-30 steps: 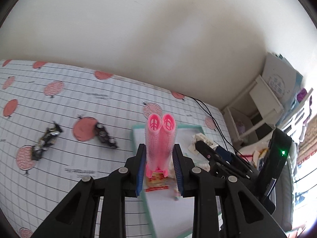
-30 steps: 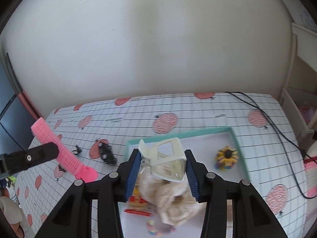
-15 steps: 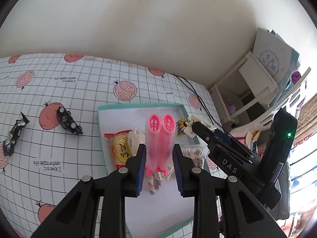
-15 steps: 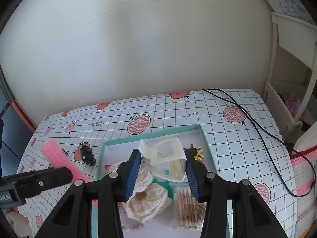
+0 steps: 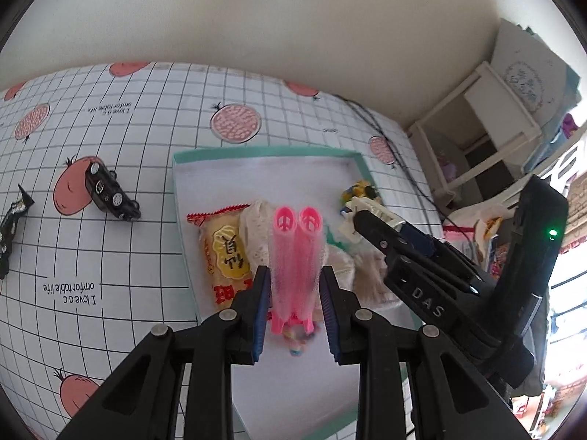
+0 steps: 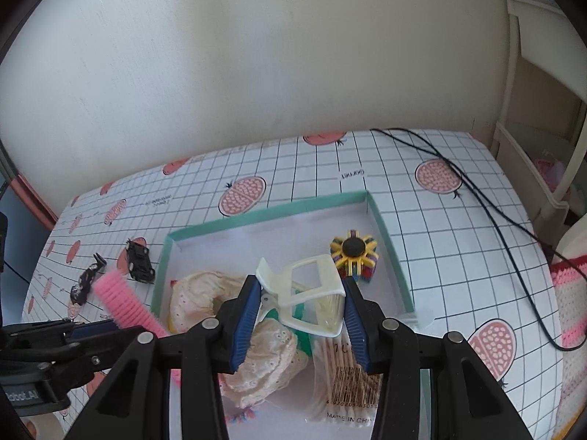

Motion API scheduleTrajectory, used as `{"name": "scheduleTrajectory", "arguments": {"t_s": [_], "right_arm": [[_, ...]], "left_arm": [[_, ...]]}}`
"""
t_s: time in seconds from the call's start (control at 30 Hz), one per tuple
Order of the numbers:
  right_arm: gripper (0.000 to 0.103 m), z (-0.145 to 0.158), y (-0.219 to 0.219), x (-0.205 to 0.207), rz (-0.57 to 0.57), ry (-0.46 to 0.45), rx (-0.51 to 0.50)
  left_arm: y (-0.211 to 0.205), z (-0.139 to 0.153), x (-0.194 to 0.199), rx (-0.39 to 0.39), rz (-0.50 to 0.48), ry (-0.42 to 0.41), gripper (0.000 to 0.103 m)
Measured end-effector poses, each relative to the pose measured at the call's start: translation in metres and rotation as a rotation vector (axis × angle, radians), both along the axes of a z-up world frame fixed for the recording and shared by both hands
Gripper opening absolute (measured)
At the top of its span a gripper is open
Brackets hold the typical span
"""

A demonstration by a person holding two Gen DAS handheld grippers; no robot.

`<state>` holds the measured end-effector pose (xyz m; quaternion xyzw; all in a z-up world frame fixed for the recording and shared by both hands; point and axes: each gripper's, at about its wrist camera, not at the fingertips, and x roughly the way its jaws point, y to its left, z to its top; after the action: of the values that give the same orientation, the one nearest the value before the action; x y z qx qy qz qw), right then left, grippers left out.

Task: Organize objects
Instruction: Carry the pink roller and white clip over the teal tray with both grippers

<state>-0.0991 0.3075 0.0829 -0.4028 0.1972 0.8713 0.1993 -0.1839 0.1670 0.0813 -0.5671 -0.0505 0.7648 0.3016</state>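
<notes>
Two grippers over one tray, each loaded. Left gripper (image 5: pixel 295 293) pinching pink hair rollers (image 5: pixel 296 256), a joined pair, long axis running straight out along the fingers toward 12 o'clock, open ends up. Hanging above the near-middle of the green-rimmed tray (image 5: pixel 264 152), with the snack packet (image 5: pixel 227 256) at 10 o'clock just beside the rollers and cream lace cloth (image 5: pixel 256 227) behind them. Out on the checked tablecloth (image 5: pixel 110 293), well apart at 9 to 10 o'clock: a black toy car (image 5: pixel 110 192) and a dark wrapped item (image 5: pixel 11 227) at the frame edge, both still outside the tray.

Right gripper (image 6: pixel 299 304) clamped on a white hair claw clip (image 6: pixel 304 293), held tilted, hovering over the tray's near half. Judging by position, both loads already over the tray floor; coming move likely a short drop and release, with bare white floor lying toward 12 o'clock from each gripper. Left gripper nearer the toy car for any later pick.

Inside the tray, left to right from the right wrist view: lace cloth (image 6: pixel 198 297), a bag of cotton swabs (image 6: pixel 345 370) below the clip, a yellow spoked toy (image 6: pixel 354 256) at 1 o'clock near the right wall. Beyond the tray at 2 o'clock, a black cable (image 6: pixel 477 198) across the cloth.
</notes>
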Motion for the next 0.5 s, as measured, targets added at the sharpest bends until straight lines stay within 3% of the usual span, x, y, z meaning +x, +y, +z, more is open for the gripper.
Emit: {"name": "scheduleTrajectory", "arguments": {"t_s": [0.5], "right_arm": [[0.047,-0.027,-0.003,-0.007,0.007,-0.041,-0.004]], "left_arm": [[0.009,-0.027,-0.004,-0.062,0.029,-0.013,0.029]]}}
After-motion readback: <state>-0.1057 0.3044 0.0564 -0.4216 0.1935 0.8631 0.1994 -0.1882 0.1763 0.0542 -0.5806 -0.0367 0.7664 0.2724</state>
